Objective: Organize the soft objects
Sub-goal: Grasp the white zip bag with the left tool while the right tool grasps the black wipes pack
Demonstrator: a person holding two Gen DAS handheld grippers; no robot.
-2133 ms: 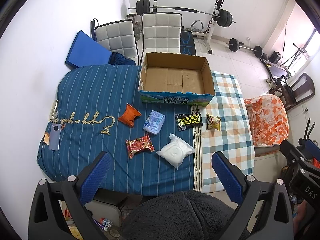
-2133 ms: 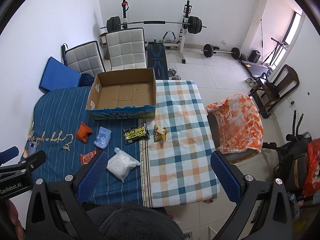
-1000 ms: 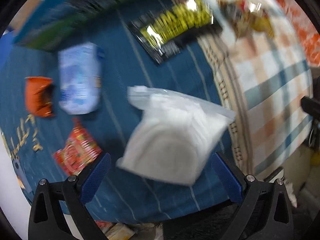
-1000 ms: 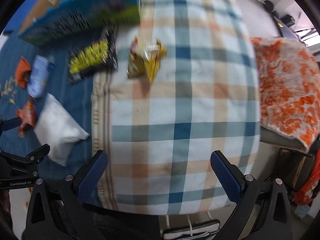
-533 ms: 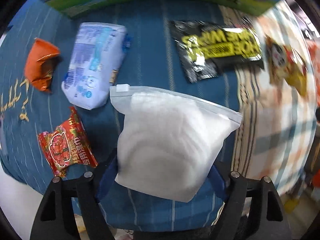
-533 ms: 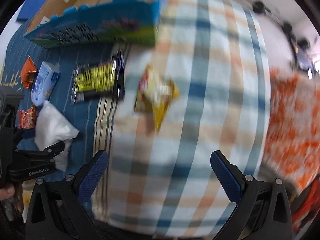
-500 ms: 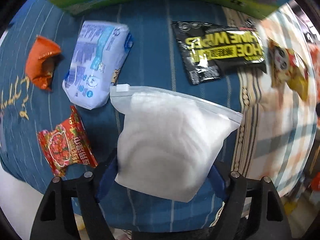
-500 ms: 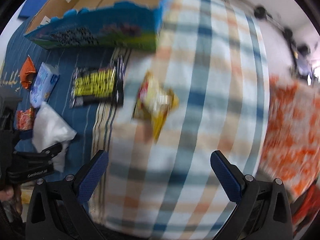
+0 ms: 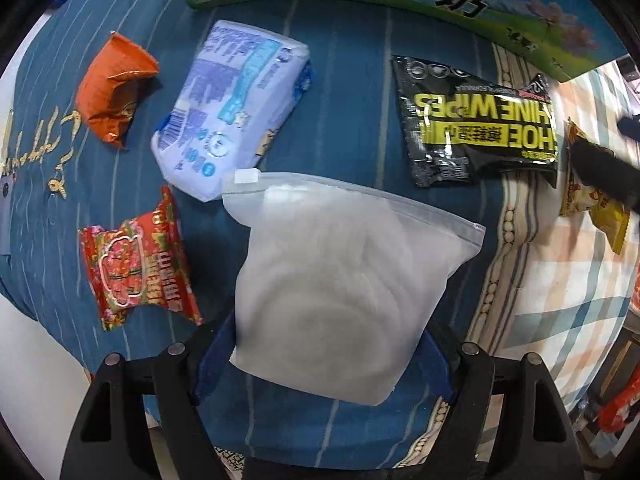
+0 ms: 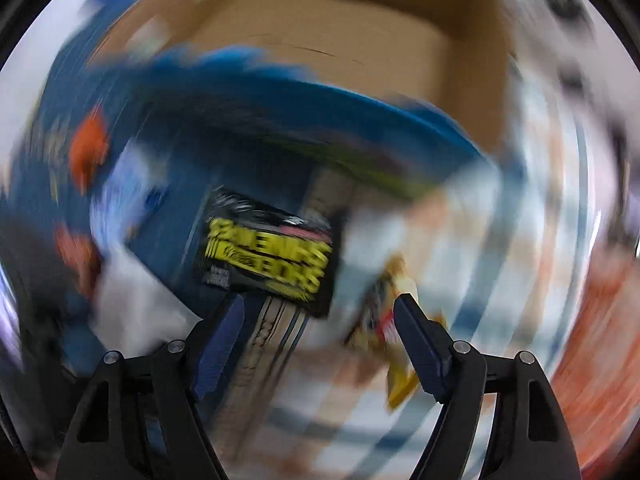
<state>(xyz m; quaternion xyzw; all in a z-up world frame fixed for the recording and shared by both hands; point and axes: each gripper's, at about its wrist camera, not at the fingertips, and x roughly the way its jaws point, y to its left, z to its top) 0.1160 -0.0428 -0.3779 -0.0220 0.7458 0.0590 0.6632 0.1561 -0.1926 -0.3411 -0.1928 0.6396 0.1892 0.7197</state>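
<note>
Left wrist view shows the left gripper (image 9: 320,356) pinching the white zip bag (image 9: 340,292) on the blue cloth (image 9: 348,92) — grip low and firm, lift gently toward the cardboard box (image 10: 352,52) — the right gripper (image 10: 320,340) spread, empty.

We see a bed under a dark blue striped cover (image 9: 352,92) with gold script embroidery (image 9: 28,148) near its left edge; a plaid blanket (image 9: 560,292) covers the right side. Pale floor (image 9: 36,376) shows bottom left.
</note>
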